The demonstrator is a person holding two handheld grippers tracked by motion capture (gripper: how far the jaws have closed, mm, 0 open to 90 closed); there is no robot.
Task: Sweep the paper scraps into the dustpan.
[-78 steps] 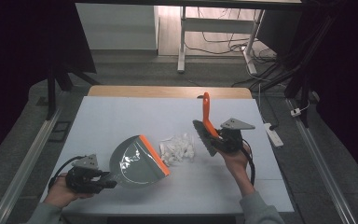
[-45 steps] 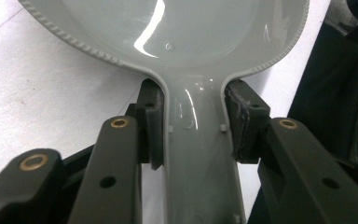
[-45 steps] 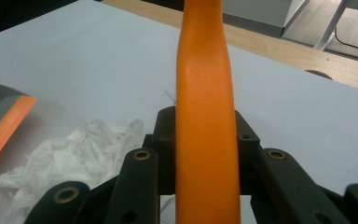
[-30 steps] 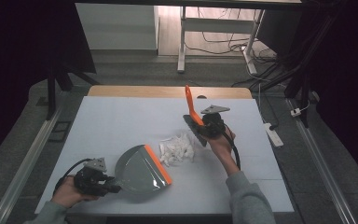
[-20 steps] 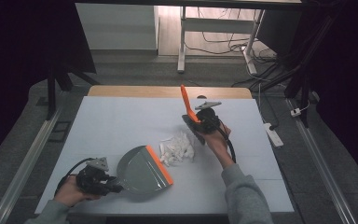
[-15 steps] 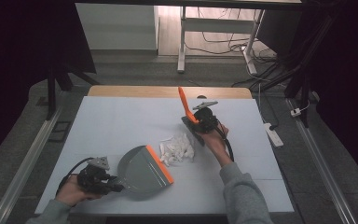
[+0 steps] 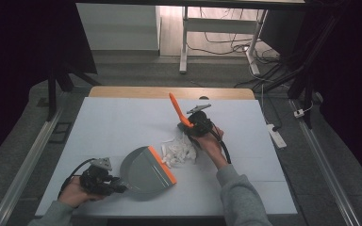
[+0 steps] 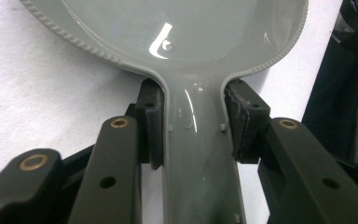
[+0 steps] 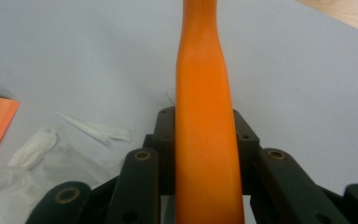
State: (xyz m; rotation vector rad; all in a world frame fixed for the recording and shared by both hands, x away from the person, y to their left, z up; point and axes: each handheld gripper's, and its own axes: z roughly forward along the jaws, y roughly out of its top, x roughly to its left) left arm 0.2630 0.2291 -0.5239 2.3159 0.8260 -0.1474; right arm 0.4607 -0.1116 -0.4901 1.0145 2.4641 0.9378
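Note:
A grey dustpan (image 7: 143, 173) with an orange lip (image 7: 163, 165) lies flat on the white table (image 7: 122, 122), near the front left. My left gripper (image 7: 112, 184) is shut on its grey handle (image 8: 198, 154), with a pad (image 8: 151, 122) pressed against each side. A pile of white paper scraps (image 7: 179, 150) lies just right of the lip. Behind the pile, my right gripper (image 7: 191, 127) is shut on an orange brush handle (image 7: 176, 108) that slants up and to the left. In the right gripper view the handle (image 9: 203, 116) runs between the jaws, with the scraps (image 9: 42, 144) at lower left.
A wooden strip (image 7: 169, 92) edges the table's far side. A white power strip (image 7: 276, 134) lies on the floor to the right, and metal rails (image 7: 28, 160) run along both sides. A desk frame (image 7: 185, 42) and cables stand beyond the table.
The dustpan, tilted up earlier, now lies flat on the table. My right gripper has carried the brush leftward and a little down, to just behind the paper pile.

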